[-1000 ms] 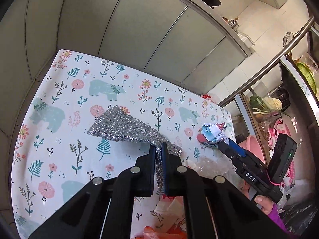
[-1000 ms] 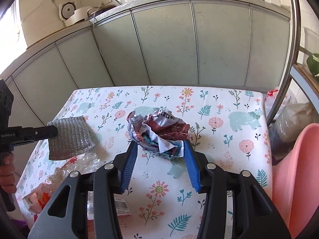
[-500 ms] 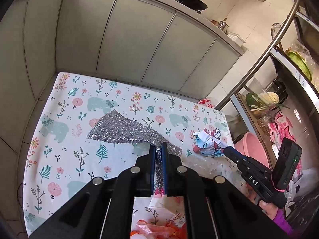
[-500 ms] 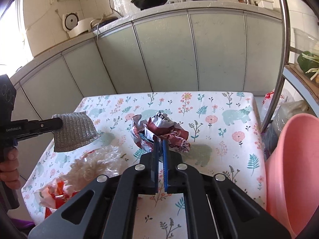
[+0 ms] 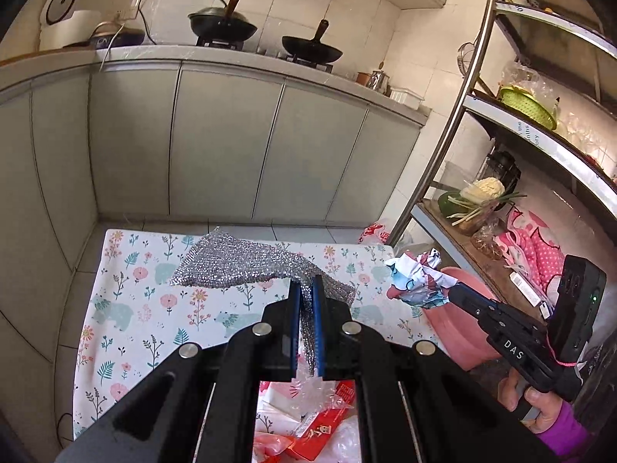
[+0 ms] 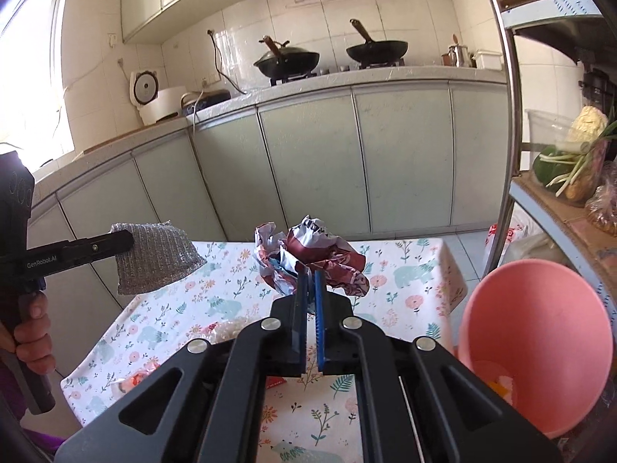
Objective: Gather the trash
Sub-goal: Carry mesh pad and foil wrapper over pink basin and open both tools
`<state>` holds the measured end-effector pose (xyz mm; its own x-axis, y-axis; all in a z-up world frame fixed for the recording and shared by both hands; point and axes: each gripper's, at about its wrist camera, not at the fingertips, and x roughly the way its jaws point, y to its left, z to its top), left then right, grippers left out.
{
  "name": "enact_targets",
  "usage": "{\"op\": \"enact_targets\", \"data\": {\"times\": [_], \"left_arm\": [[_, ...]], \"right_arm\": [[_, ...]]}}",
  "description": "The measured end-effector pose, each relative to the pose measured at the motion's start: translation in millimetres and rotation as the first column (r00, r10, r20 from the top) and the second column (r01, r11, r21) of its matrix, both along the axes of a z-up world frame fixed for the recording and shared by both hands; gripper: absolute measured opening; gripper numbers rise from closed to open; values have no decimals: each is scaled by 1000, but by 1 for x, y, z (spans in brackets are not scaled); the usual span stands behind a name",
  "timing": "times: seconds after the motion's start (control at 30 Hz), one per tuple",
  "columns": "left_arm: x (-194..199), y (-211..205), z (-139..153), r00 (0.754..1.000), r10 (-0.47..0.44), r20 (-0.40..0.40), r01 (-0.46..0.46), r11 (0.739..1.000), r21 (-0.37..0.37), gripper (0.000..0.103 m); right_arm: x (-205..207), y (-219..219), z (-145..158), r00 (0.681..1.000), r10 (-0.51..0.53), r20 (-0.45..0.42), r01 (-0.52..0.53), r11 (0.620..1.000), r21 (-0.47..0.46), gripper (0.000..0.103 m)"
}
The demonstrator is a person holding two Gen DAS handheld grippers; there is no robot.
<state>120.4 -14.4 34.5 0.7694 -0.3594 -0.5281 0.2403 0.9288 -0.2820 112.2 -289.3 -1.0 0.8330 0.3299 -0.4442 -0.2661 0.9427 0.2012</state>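
Note:
My left gripper point(image 5: 306, 289) is shut on a silver mesh scouring cloth point(image 5: 239, 264) and holds it in the air above the floral table point(image 5: 127, 308). The cloth also shows in the right wrist view point(image 6: 154, 260), hanging from the left gripper at the left. My right gripper point(image 6: 308, 281) is shut on a crumpled red and white paper wrapper point(image 6: 316, 254), lifted above the table point(image 6: 405, 281). The wrapper shows in the left wrist view point(image 5: 418, 279) at the tip of the right gripper. A pink bin point(image 6: 536, 351) stands at the table's right side.
Clear plastic and red wrappers point(image 5: 308, 413) lie on the table's near edge below my left gripper. A metal shelf rack point(image 6: 509, 162) with vegetables stands to the right. Grey kitchen cabinets point(image 6: 316, 169) run behind the table.
Both grippers have risen well above the table with their loads. The right gripper closed on the crumpled wrapper and lifted it off the table. The pink bin now shows more fully.

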Motion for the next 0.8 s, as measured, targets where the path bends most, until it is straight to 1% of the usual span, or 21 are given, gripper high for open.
{"op": "enact_targets", "data": {"times": [0.27,0.53,0.63,0.8], "left_arm": [[-21,-29,30,996,-41,77,41,999,2,5],[-35,-82,49,980,-143,141,140,990,31,5],[-38,-105,52,970,-183,157,180,983,34,5],[-39,-143,48,955,-249,160,243,968,55,5]], "right_arm": [[-32,-25,20,997,-55,60,54,998,9,4],[-65,-64,30,984,-147,104,144,989,29,4],[-74,-82,29,976,-192,105,189,981,37,4],[-85,-109,24,960,-262,96,258,965,53,4]]}}
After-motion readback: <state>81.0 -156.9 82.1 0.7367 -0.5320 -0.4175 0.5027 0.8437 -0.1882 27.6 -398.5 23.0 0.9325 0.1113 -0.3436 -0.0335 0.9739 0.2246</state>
